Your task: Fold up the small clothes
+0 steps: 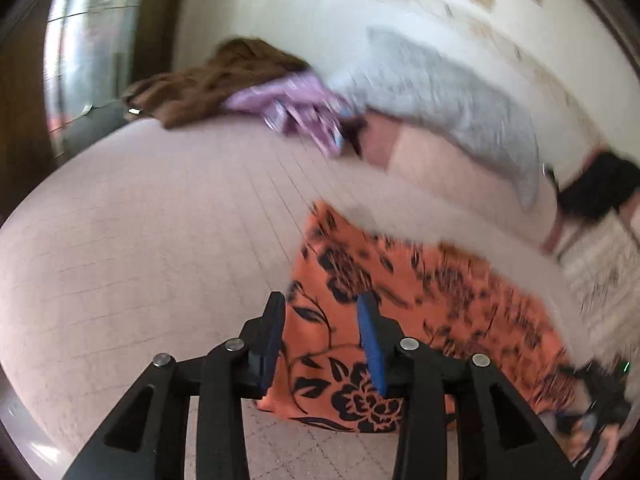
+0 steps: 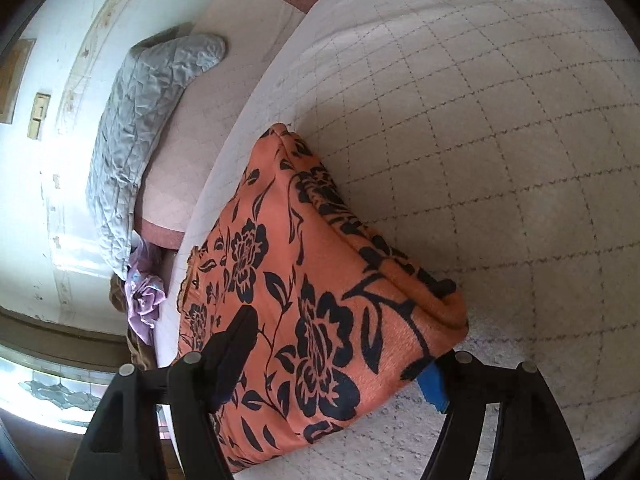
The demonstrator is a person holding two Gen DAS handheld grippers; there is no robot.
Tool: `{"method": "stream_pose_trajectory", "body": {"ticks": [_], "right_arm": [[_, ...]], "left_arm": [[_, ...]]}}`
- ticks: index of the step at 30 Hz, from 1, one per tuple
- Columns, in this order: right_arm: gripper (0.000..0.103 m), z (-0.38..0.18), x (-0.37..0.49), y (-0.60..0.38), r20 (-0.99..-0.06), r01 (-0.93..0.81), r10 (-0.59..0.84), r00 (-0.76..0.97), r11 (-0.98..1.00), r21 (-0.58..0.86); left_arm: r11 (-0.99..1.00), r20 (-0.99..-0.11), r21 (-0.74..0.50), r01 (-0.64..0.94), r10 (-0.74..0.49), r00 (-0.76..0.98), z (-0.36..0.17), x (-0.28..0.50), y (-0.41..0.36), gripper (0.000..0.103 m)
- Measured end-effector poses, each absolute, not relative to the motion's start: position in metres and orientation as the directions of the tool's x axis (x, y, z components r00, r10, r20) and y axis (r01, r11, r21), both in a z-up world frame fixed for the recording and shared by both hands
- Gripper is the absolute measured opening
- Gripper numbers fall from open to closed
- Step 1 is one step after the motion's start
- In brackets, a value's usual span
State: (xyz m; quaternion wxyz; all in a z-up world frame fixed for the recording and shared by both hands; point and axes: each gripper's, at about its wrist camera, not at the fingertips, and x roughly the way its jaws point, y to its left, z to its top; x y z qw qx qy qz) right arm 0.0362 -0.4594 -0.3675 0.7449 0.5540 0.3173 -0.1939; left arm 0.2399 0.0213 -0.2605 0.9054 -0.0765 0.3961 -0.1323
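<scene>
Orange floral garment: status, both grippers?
Left gripper open. Right gripper open. Both above the orange floral garment, which lies folded on the quilted bed cover. Nothing in the way.

The orange garment is matt woven cloth with a fine ribbed grain and a black flower print. The bed cover is pale quilted fabric, stitched in squares, slightly nubbly. The grey pillow looks satiny and crinkled. Each tool is matt black plastic with shiny metal rivets and blue pads.

Folded orange garment with black flowers, flat on quilted bedcover
</scene>
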Motion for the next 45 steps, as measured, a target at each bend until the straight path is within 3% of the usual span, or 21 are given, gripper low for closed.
{"method": "stream_pose_trajectory", "body": {"ticks": [4,7,8,10,12,13,14,16,20,21,24,29,32,35,39,42,45], "right_arm": [[0.076,-0.368,0.029,-0.462,-0.688,0.644,0.052,0.724,0.306,0.701],[0.076,-0.344,0.027,-0.460,-0.717,0.685,-0.080,0.693,0.385,0.619],[0.076,-0.329,0.021,-0.459,-0.723,0.724,-0.190,0.664,0.406,0.559],[0.076,-0.307,0.013,-0.455,-0.693,0.760,-0.341,0.635,0.437,0.481],[0.073,-0.289,0.019,-0.443,-0.649,0.740,-0.398,0.649,0.530,0.415],[0.067,-0.285,0.029,-0.433,-0.639,0.695,-0.367,0.676,0.605,0.388],[0.053,-0.285,0.039,-0.423,-0.641,0.656,-0.330,0.693,0.659,0.369],[0.036,-0.296,0.067,-0.397,-0.693,0.570,-0.247,0.677,0.772,0.281],[0.037,-0.341,0.108,-0.379,-0.838,0.519,-0.105,0.536,0.823,0.229],[0.037,-0.346,0.113,-0.377,-0.850,0.528,-0.127,0.511,0.827,0.194],[0.036,-0.325,0.126,-0.360,-0.822,0.475,-0.162,0.546,0.868,0.144],[0.036,-0.302,0.195,-0.308,-0.812,0.223,0.085,0.577,0.940,0.257],[0.036,-0.299,0.254,-0.260,-0.815,0.070,0.245,0.524,0.942,0.328],[0.036,-0.300,0.314,-0.211,-0.818,-0.045,0.358,0.450,0.924,0.380],[0.036,-0.322,0.370,-0.168,-0.847,-0.071,0.389,0.363,0.918,0.391],[0.037,-0.352,0.406,-0.149,-0.887,-0.016,0.330,0.323,0.939,0.343],[0.039,-0.341,0.406,-0.153,-0.851,0.039,0.333,0.407,0.924,0.381]], "left_arm": [[0.976,-0.862,-0.143,0.167,-0.205,0.463,-0.318,0.269,-0.002,0.047],[0.983,-0.850,-0.068,0.170,-0.146,0.506,-0.320,0.265,-0.008,0.060],[0.983,-0.858,-0.066,0.173,-0.145,0.493,-0.322,0.266,-0.008,0.070],[0.982,-0.878,-0.128,0.140,-0.178,0.444,-0.332,0.267,0.001,0.077],[0.979,-0.870,-0.167,0.117,-0.202,0.450,-0.334,0.267,0.008,0.080],[0.980,-0.872,-0.159,0.119,-0.196,0.450,-0.334,0.267,0.007,0.081],[0.982,-0.873,-0.140,0.130,-0.184,0.452,-0.334,0.266,0.003,0.084],[0.984,-0.874,-0.093,0.152,-0.154,0.461,-0.338,0.261,-0.008,0.091],[0.986,-0.872,-0.092,0.136,-0.145,0.467,-0.341,0.255,-0.004,0.102],[0.986,-0.874,-0.094,0.137,-0.148,0.464,-0.342,0.253,-0.002,0.103],[0.986,-0.886,-0.093,0.140,-0.146,0.440,-0.340,0.258,0.001,0.103],[0.989,-0.886,-0.024,0.148,-0.090,0.455,-0.324,0.288,-0.003,0.102],[0.992,-0.852,0.033,0.123,-0.036,0.522,-0.311,0.290,0.004,0.102],[0.993,-0.872,0.077,0.086,0.025,0.488,-0.320,0.302,0.014,0.103],[0.997,-0.889,0.009,0.071,-0.024,0.457,-0.324,0.314,0.023,0.103],[0.998,-0.890,0.007,0.061,-0.022,0.456,-0.328,0.318,0.026,0.103],[0.998,-0.880,0.025,0.062,-0.007,0.476,-0.327,0.318,0.024,0.103]]}}
